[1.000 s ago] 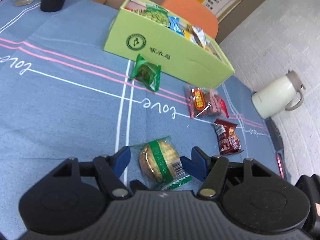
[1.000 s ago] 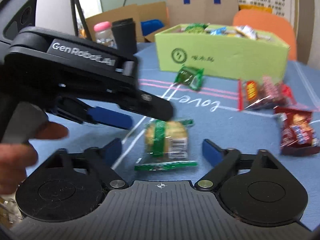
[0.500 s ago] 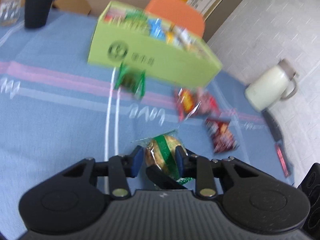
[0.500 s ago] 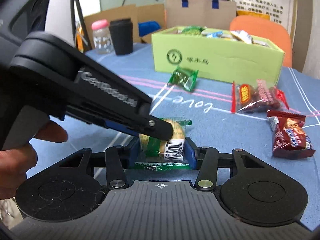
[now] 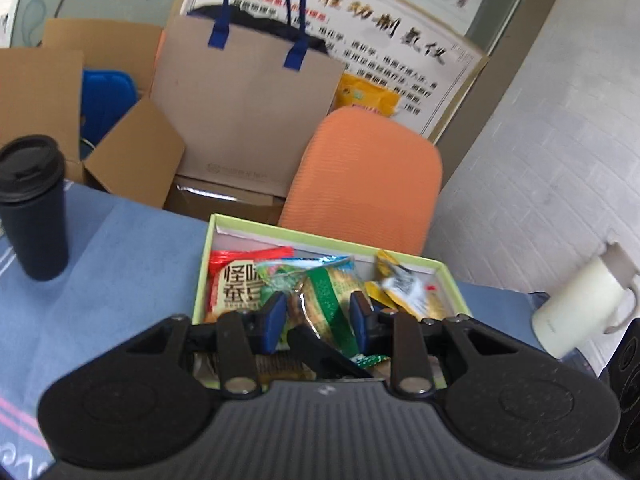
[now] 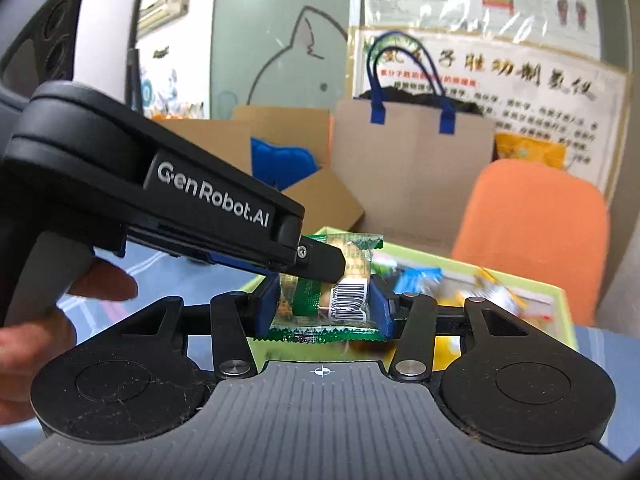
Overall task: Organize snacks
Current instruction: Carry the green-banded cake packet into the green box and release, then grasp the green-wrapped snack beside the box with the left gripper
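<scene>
both claws grip one snack: the left gripper [image 5: 318, 322] has its blue pads closed on the sides of the green-banded biscuit packet [image 5: 326, 312], and the right gripper [image 6: 322, 306] pinches the same packet [image 6: 326, 300] from its own side, barcode facing that camera. the packet hangs over the open green box [image 5: 202, 276], which already holds a heap of other snack packets [image 5: 236, 284], so the step in hand looks like the drop-off of this item. the next move likely calls for both claws to let go together, low enough that the packet lands inside the walls and not on the rim. the box sits on a blue tablecloth [image 5: 120, 264] with a dark tumbler [image 5: 34, 208] to the left and a cream jug [image 5: 580, 304] to the right. beyond stand an orange chair [image 5: 368, 184], a paper bag with blue handles [image 5: 248, 100], cardboard boxes and wall posters
</scene>
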`<state>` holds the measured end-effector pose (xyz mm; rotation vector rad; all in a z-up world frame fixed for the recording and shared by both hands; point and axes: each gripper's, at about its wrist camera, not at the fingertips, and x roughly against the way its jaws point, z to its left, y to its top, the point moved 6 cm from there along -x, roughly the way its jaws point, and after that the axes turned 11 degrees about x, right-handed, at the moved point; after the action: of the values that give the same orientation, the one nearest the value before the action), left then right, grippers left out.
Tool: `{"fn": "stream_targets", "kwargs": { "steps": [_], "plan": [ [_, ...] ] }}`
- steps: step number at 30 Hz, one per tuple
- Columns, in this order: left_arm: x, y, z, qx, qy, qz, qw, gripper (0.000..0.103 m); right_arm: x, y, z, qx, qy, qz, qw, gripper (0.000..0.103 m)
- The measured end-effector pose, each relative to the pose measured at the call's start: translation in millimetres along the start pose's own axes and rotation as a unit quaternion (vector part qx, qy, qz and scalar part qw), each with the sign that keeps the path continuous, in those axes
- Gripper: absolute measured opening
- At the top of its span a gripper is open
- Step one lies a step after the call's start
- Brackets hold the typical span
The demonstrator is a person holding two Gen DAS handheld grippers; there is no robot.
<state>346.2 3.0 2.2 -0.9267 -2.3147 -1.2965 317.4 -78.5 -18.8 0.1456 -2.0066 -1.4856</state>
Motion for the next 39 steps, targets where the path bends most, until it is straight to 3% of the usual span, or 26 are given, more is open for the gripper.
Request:
{"fn": "stream_targets", "kwargs": {
  "steps": [4,5,6,8,13,17,21,25,28,32,36,37,39],
  "plan": [
    [-27.4,-5.7,-0.2,0.003,-0.011,0.025,0.9996,0.029,-31.9,-9.6,-14.1,-0.006,-0.003,0.025,1.0,0.029],
    [-30.4,-7.2,-1.6,0.002,-0.016,0.028,0.9995,0.036,-34.4,-12.3,-18.1,-0.001,-0.007,0.034,0.999,0.032],
    [-30.6,-6.6,-2.6,0.004,-0.021,0.024,0.9995,0.049,-35.3,-15.5,-21.7,0.001,-0.006,0.045,0.999,0.034],
    [-19.5,2.2,-2.6,0.008,-0.027,-0.009,0.9996,0.061,-30.1,-17.4,-33.7,-0.012,-0.006,0.046,0.999,0.048],
    [20.5,23.4,3.6,0.011,-0.016,-0.063,0.9978,0.061,0.5,-8.3,-65.8,-0.034,-0.059,0.002,0.998,0.068],
    [50.7,5.6,13.6,-0.008,0.02,-0.082,0.9964,0.063,22.3,-0.6,-76.3,-0.05,-0.075,-0.034,0.995,0.076],
    [65.3,-35.4,34.6,-0.011,0.046,-0.068,0.9966,0.064,30.0,11.3,-69.1,-0.039,-0.069,-0.056,0.995,0.078],
    [59.4,-70.1,60.3,-0.017,0.08,-0.02,0.9965,0.064,36.8,11.9,-49.4,-0.021,-0.039,-0.055,0.998,0.079],
    [53.4,-75.1,76.8,-0.011,0.089,-0.005,0.9959,0.064,45.2,-8.0,-33.1,-0.018,0.0,-0.028,0.999,0.079],
    [44.6,-71.6,82.6,0.013,0.069,0.006,0.9975,0.064,59.0,-59.1,-11.3,-0.008,0.011,0.037,0.999,0.079],
    [33.4,-79.6,72.5,0.015,0.05,0.036,0.998,0.064,29.4,-95.7,11.0,-0.037,0.043,0.096,0.994,0.077],
    [31.4,-82.1,69.6,0.01,0.048,0.043,0.9979,0.064,20.4,-100.6,17.9,-0.034,0.049,0.106,0.993,0.072],
    [28.5,-86.0,63.0,0.003,0.039,0.048,0.9981,0.064,11.6,-106.6,25.7,-0.026,0.04,0.116,0.992,0.069]
  ]
}}
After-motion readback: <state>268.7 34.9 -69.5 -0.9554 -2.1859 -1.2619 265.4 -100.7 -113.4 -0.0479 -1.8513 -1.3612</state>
